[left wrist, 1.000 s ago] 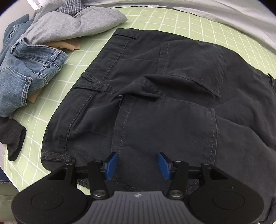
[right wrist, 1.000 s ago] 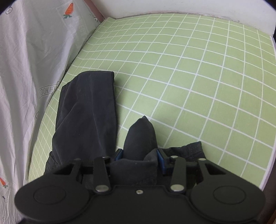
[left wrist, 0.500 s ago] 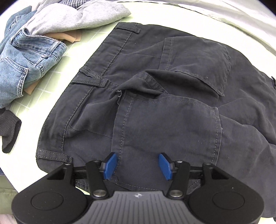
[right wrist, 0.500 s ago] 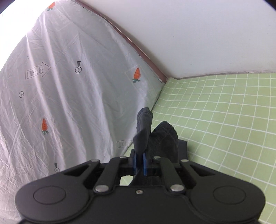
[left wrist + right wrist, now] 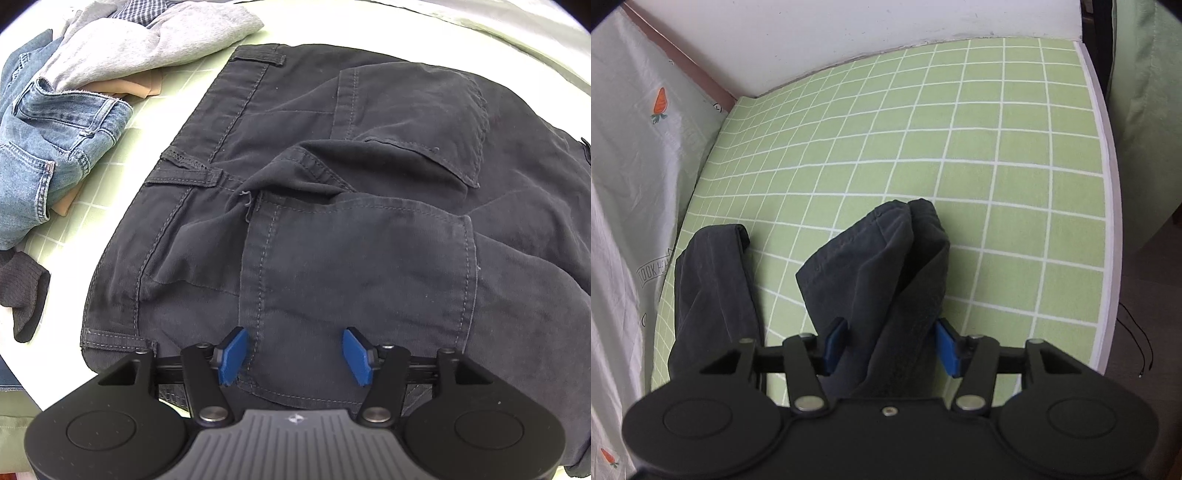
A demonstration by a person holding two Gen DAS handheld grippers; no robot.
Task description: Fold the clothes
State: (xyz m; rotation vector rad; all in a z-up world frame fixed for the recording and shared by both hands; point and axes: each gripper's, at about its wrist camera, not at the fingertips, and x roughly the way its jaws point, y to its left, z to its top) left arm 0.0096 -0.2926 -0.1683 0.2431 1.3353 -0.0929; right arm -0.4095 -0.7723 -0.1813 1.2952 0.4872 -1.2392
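Dark trousers [image 5: 351,229] lie between both spread hand-held grippers [image 5: 294,354] [image 5: 892,347], green mat [image 5: 960,147] bare beyond.

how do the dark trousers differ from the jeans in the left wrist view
The trousers are near-black with tonal stitching; the jeans are faded blue with pale contrast stitching. The trousers lie spread out across the middle of the mat, seat and back pockets up; the jeans are crumpled in a pile at its left edge, partly under a grey top. Both are unfolded.
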